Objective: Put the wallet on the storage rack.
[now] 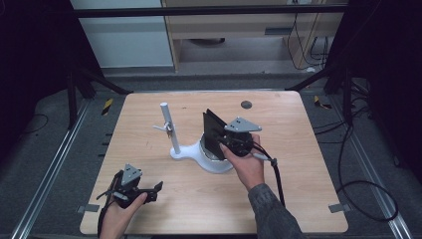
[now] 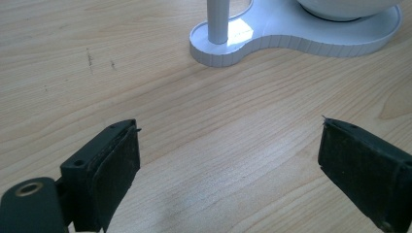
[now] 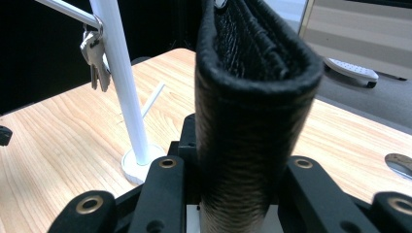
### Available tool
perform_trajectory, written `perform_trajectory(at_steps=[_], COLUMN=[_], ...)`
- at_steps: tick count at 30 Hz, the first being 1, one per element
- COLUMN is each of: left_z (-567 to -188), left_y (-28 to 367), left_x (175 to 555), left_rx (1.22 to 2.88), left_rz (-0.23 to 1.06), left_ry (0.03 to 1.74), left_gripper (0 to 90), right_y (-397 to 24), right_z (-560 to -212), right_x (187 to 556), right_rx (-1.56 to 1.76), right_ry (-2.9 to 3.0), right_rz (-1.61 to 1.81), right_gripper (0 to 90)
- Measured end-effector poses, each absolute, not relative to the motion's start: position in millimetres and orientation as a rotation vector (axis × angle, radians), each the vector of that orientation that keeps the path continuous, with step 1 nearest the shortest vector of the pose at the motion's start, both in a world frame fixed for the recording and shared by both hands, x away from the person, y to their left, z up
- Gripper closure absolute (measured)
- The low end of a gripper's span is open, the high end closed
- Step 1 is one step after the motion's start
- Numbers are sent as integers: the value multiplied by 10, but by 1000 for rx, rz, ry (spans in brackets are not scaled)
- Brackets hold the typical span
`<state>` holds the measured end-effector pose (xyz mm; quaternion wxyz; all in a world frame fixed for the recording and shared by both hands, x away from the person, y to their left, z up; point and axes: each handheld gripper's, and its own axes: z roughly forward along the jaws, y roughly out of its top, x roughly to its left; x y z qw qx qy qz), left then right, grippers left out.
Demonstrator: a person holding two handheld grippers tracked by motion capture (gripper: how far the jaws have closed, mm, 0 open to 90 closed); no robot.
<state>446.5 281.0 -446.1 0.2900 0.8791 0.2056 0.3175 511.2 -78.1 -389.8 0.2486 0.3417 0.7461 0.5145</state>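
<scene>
Wallet, black leather, is pinched upright by the right gripper above the white stand's dish. The left gripper is held spread over bare table. Slippage or tipping is judged possible, since only the wallet's lower edge is clamped.

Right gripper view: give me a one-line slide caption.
Right gripper shut on an upright black leather wallet, with keys hanging from the white stand behind.

wallet top cut off by frame edge; white bowl mostly hidden behind right gripper
</scene>
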Motion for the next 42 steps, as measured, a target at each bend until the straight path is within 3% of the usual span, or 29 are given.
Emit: perform_trajectory(at_steps=[12, 21, 23, 32, 42], left_z=[-4475, -4475, -4483, -4565, -4592], left_y=[2813, 2858, 2878, 2968, 3064], left_x=[4475, 4506, 4521, 4627, 4722], left_rx=[2356, 2381, 2387, 2449, 2523], left_rz=[841, 852, 861, 884, 929], left_ry=[539, 510, 507, 488, 421], left_gripper=[78, 73, 67, 53, 50], right_y=[-774, -901, -973, -1515, -2122], right_z=[-3915, -3828, -3821, -4015, -4553], right_x=[5165, 4987, 4904, 4592, 4467], right_rx=[951, 961, 948, 1019, 1192], right_ry=[2035, 2009, 2018, 1967, 2023], right_rz=[1433, 1401, 1387, 1330, 1163], right_gripper=[660, 243, 193, 103, 55])
